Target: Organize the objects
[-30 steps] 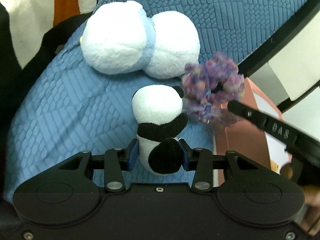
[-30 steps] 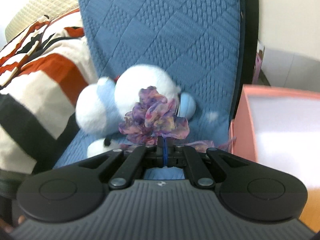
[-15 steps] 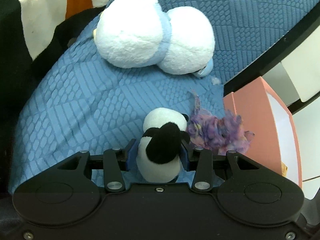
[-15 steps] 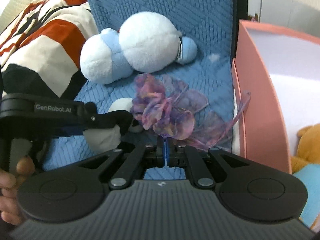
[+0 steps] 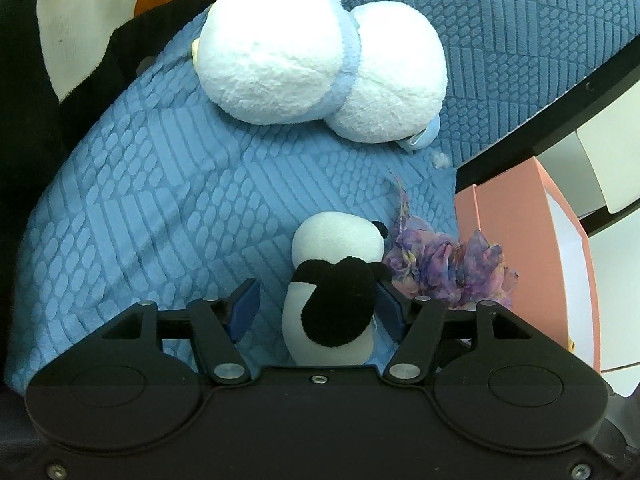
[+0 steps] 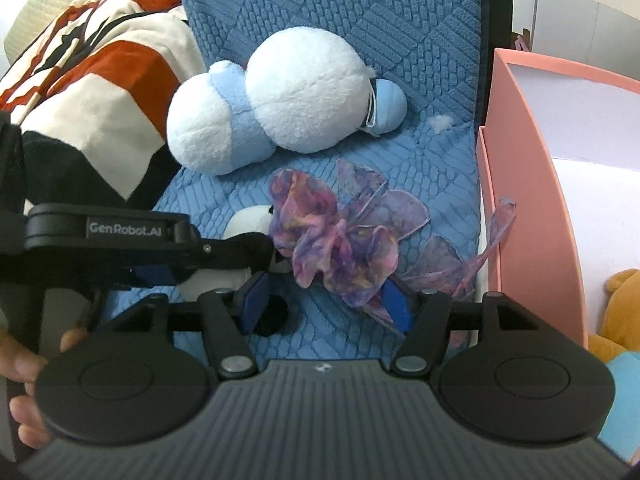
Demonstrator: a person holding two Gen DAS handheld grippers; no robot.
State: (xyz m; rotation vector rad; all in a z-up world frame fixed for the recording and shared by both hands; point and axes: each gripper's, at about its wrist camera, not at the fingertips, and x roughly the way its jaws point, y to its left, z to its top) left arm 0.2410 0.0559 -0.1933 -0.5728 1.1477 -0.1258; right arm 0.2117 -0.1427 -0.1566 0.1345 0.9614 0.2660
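A small panda plush sits on the blue cushion between the fingers of my left gripper. Its jaws are opening, and the left pad stands clear of the toy. A purple fabric flower lies on the cushion just ahead of my right gripper, whose jaws are also opening and no longer pinch it. The flower rests right beside the panda. In the right wrist view the left gripper reaches in from the left over the panda.
A large white and light-blue plush lies farther back on the cushion. A pink box stands against the cushion's right edge, with an orange plush inside. A striped cloth is heaped at the left. A hand holds the left gripper.
Both grippers came down to the cushion with their toys. Then both sets of jaws spread apart, leaving the panda and the purple flower resting side by side on the cushion.
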